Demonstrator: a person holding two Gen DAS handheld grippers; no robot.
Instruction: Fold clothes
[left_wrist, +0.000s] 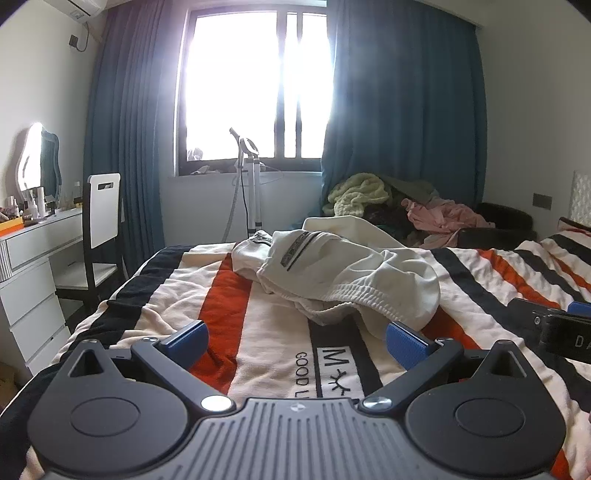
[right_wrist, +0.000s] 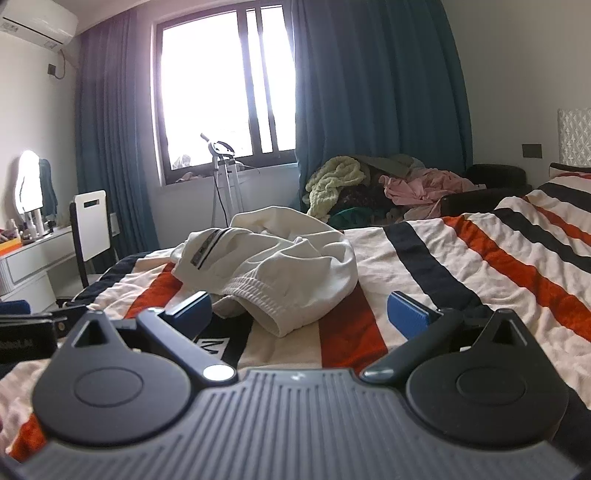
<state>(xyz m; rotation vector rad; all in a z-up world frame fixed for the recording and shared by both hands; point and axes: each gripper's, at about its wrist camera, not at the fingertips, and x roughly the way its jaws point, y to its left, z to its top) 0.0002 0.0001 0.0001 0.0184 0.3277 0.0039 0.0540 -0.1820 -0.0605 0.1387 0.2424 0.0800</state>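
Both tongs hang low over the near end of the bed, their jaws spread wide with nothing between them: the left tongs (left_wrist: 297, 341) and the right tongs (right_wrist: 299, 315) point slightly down at the garment (left_wrist: 343, 273), side by side. The step in hand looks like the approach, before any grasp; folding has not begun.

The garment, cream with a ribbed hem, lies crumpled on the striped blanket (left_wrist: 229, 306), just beyond both tongs. Its hem faces them, bunched and rolled over itself. The next move probably calls for each pair of tongs to pinch one hem corner, lift, and spread the cloth flat. Finding single layers in the bunch is the hard part.

Beyond the garment, off the bed's far edge, sits a clothes pile (left_wrist: 399, 206), well apart. Left of the garment stand a chair (left_wrist: 101, 221) and a worktop (left_wrist: 40, 229); behind it, a steamer (left_wrist: 251, 184) and the window (left_wrist: 255, 85). Nothing blocks the reach.
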